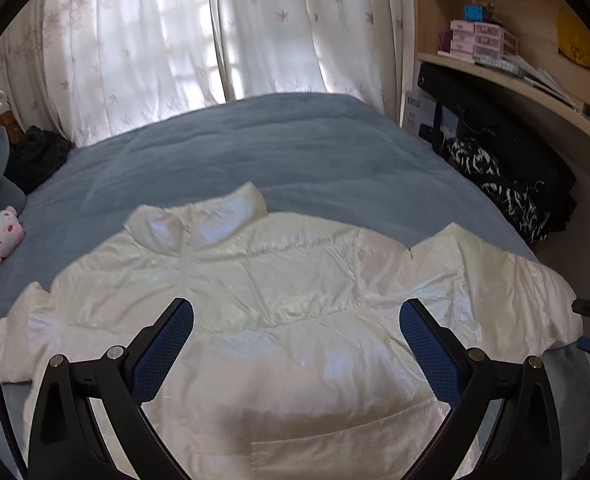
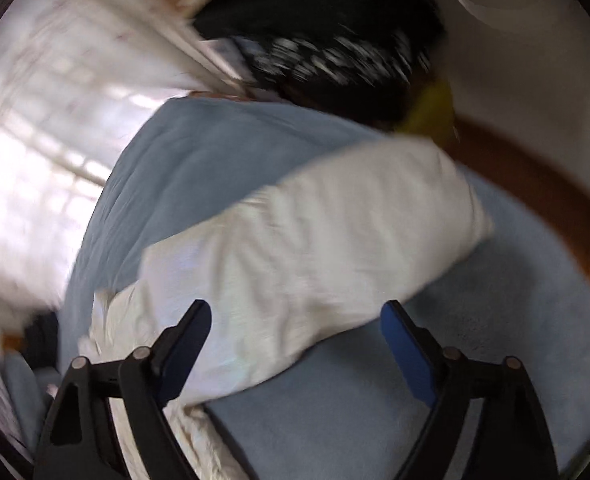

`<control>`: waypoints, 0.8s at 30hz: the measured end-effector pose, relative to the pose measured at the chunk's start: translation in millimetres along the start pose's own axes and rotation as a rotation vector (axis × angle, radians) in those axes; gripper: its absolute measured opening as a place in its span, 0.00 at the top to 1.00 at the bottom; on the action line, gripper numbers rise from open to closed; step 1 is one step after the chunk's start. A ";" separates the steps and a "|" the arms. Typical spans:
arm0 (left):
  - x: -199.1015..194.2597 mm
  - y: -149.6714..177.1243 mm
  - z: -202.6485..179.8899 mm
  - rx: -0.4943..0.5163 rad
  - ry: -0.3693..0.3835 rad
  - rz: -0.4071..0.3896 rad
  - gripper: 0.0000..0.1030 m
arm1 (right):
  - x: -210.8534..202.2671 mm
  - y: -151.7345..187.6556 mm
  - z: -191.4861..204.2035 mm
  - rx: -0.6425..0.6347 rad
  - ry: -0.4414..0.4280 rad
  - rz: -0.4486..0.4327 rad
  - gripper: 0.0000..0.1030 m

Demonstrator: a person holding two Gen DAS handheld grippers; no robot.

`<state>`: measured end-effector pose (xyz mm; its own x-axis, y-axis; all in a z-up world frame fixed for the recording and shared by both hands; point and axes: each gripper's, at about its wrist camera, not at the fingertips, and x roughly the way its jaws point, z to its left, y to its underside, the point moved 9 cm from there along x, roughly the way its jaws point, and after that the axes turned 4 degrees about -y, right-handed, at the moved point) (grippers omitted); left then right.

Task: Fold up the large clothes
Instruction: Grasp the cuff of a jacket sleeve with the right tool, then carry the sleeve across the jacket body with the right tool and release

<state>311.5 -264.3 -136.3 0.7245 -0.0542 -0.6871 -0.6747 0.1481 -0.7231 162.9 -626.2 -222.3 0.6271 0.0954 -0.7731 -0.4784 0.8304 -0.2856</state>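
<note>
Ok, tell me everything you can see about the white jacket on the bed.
The white jacket is a puffy, quilted garment with a shiny, slightly iridescent shell. It lies spread flat on the blue bedspread, collar towards the curtains, one sleeve stretched out sideways. The fabric is creased. Both pairs of tongs, left and right, hang open above it; nothing grips it.

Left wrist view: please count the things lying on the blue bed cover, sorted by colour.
White: 1, the padded jacket
Pink and white: 1, the plush toy
Black: 1, the dark bundle at the far left corner, too blurred to identify
Total: 3 on the blue bed cover
</note>
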 end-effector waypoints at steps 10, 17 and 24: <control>45.7 21.8 -48.7 0.015 0.055 0.024 0.01 | 45.0 -8.5 -36.1 0.135 -0.055 -0.032 0.15; 66.1 25.4 -57.2 0.005 0.069 0.063 0.01 | 55.1 -9.1 -27.3 0.025 -0.014 -0.034 0.10; 62.8 25.3 -44.5 -0.039 0.118 0.081 0.01 | 37.9 -18.4 -22.6 0.021 -0.062 -0.076 0.87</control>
<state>333.6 -307.9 -200.9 0.6476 -0.1595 -0.7451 -0.7368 0.1178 -0.6657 181.5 -650.2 -259.2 0.6980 0.0646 -0.7132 -0.4152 0.8479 -0.3296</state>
